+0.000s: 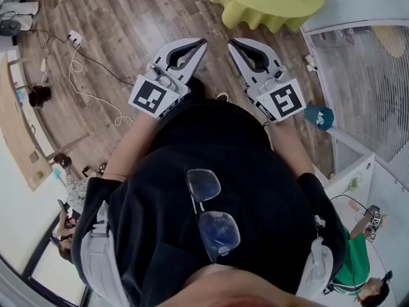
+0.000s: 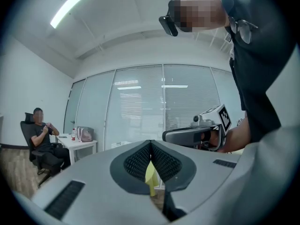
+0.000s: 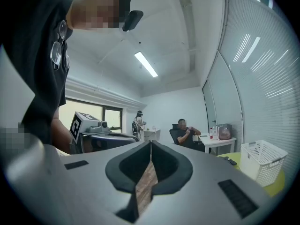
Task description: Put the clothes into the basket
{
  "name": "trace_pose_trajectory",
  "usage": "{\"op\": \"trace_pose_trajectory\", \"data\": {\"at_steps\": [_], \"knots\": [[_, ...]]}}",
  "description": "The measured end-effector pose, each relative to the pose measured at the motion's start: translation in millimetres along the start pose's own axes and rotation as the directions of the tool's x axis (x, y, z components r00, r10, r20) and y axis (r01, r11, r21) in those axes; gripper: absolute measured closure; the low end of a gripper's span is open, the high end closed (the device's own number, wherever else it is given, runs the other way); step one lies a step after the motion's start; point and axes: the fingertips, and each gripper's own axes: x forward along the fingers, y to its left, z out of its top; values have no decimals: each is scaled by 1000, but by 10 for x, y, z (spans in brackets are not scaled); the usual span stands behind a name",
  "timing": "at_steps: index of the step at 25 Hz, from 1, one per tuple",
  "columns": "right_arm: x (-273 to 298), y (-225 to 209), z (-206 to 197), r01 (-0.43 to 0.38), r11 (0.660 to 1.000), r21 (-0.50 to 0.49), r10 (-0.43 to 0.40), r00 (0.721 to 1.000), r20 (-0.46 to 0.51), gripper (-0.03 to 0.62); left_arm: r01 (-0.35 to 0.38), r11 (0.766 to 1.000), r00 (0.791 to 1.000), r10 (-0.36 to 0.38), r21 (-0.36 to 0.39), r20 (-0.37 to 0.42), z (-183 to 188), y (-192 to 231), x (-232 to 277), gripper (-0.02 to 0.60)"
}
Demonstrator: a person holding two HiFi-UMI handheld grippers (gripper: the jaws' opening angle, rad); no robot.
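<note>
The white basket (image 3: pixel 262 162) stands at about 4 o'clock in the right gripper view, on a counter draped in a yellow-green cloth (image 3: pixel 277 187). The basket is upright and has slotted walls. What lies inside it cannot be made out. In the head view the same counter (image 1: pixel 268 5) fills the top edge at about 1 o'clock, ahead of both claws and apart from them.

The right claw (image 1: pixel 231 42) sits just right of 12 o'clock in the head view. Its jaws are pressed together at the tips with nothing pinched between them. In its own view only the wooden floor (image 1: pixel 128 31) shows through the slit below the point where the pads meet. The left claw (image 1: pixel 203 42) is just beside it, slightly left of 12 o'clock, and the two tips point the same way, close together but not touching. Its jaws are likewise pressed together and empty, and a strip of the yellow-green cloth shows far behind the gap under its pads.

Both claws are held out level in front of the person, whose forearms reach to them from 6 o'clock. A pair of glasses (image 1: pixel 211 213) hangs on the front of the person's black shirt (image 1: pixel 255 171).

A white cable (image 1: pixel 89 88) trails across the floor at 10 o'clock. Farther out, a seated person (image 2: pixel 42 139) occupies a black chair at 8 o'clock in the left gripper view. A glass wall (image 2: pixel 164 102) with blinds runs behind.
</note>
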Motion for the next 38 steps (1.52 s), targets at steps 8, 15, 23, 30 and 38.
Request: {"op": "trace_pose_trajectory", "data": {"at_steps": [8,15,23,30,38], "knots": [[791,-285,28,35,999,-9,-35,999,-23,568,67,998,998,-67,-4,10,33,769,81,571],[1392,-404,82,65,998,3,-65,998,-27,568,93,996,995,-92,-13,46,169,1387,77,571],[1857,-416,119,96,995,30,-96,995,-8,569,123,992,991,-122,-17,49,156,1885,-76,571],[2080,-543,87,91,995,37,-90,996,-22,568,114,993,993,-113,-25,47,121,2165,-40,571],[2355,-995,-8,63,996,68,-61,998,-33,568,80,996,996,-79,-27,32,63,2532,223,571]]}}
